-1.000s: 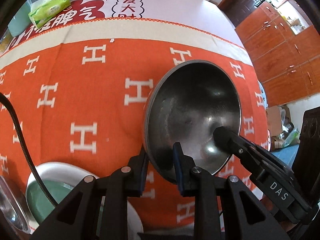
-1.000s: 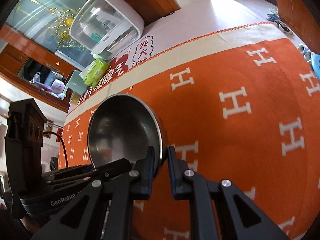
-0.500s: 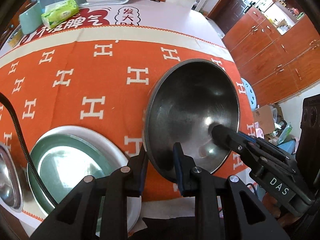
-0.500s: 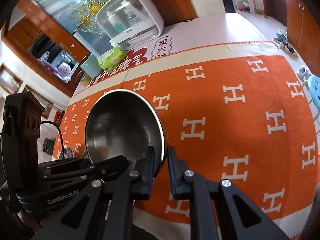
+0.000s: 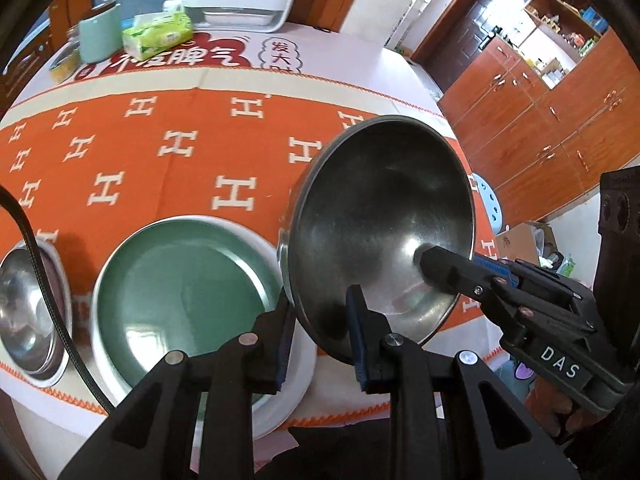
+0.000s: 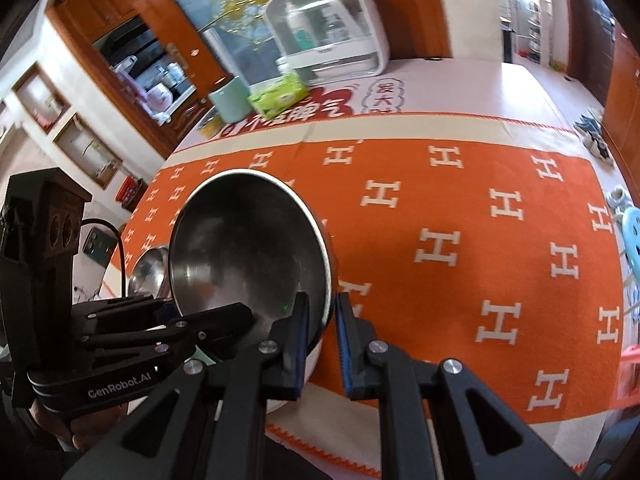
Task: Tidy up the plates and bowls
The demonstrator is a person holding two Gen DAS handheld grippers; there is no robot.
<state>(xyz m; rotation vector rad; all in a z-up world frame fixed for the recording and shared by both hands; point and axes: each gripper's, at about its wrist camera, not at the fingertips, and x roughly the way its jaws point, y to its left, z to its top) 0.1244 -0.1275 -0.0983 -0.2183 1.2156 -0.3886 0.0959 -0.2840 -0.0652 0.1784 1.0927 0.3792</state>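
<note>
A steel bowl (image 5: 380,216) hangs tilted above the orange cloth, held by both grippers at once. My left gripper (image 5: 320,332) is shut on its near rim, one finger inside and one outside. My right gripper (image 6: 322,322) is shut on the opposite side of the rim of the same steel bowl (image 6: 248,244). Below and left of the bowl lies a green plate (image 5: 180,288) with a white rim. A second steel bowl (image 5: 28,304) sits at the table's left edge, partly behind a black cable.
The orange tablecloth (image 6: 460,240) with white H marks covers the table to the right. At the far side stand a white dish box (image 6: 332,36), a green tissue pack (image 5: 156,36) and a pale green cup (image 5: 96,36). Wooden cabinets (image 5: 560,120) lie past the table's right end.
Both grippers have lifted the steel bowl and carried it toward the near left edge. The green plate and the second steel bowl have come into the left wrist view.
</note>
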